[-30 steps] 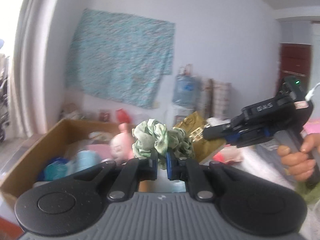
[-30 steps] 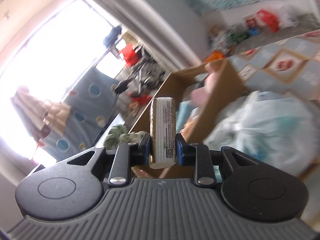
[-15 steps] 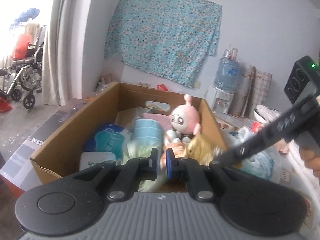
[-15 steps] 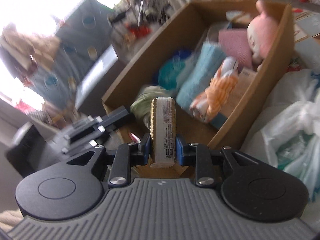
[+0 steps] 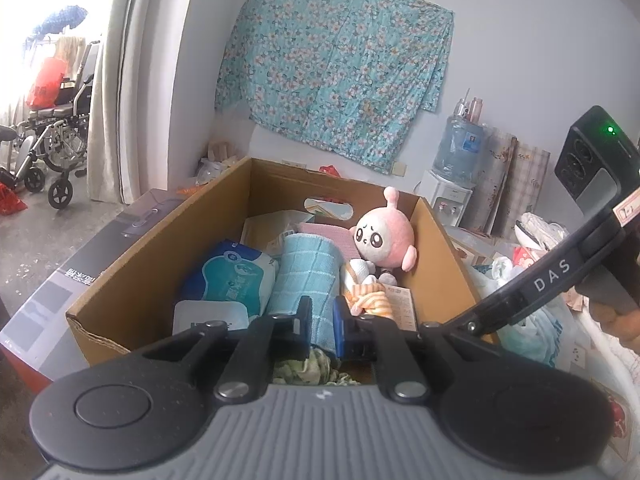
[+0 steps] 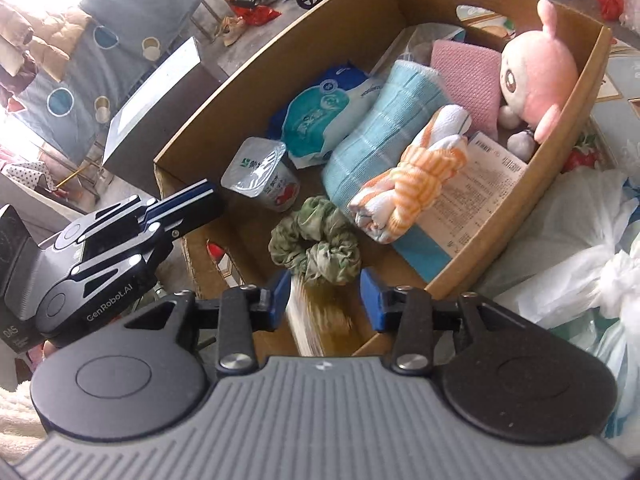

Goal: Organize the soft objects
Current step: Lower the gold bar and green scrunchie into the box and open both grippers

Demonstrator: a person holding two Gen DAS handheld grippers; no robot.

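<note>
An open cardboard box (image 6: pixel 520 248) holds a pink plush (image 6: pixel 536 76), a rolled blue towel (image 6: pixel 392 128) and an orange striped cloth (image 6: pixel 416 180). A green scrunchie (image 6: pixel 316 240) lies loose on the box floor, also low in the left wrist view as the scrunchie (image 5: pixel 308 370). My left gripper (image 5: pixel 322 320) hangs over the box's near end, shut with nothing in it; the right wrist view shows the left gripper (image 6: pixel 208 200) apart from the scrunchie. My right gripper (image 6: pixel 325 292) has its jaws opening, and a blurred yellow-white packet (image 6: pixel 320 320) slips between the pads.
A tissue pack (image 6: pixel 328 116) and a sealed cup (image 6: pixel 260 176) also lie in the box. White plastic bags (image 6: pixel 580 260) crowd its right side, and a dark flat carton (image 5: pixel 80 280) lies along its left. A wheelchair (image 5: pixel 52 136) and a water dispenser (image 5: pixel 456 172) stand farther off.
Both grippers came down over the box. The scrunchie left my left gripper and now lies on the box floor. My right jaws parted and the packet is dropping out.
</note>
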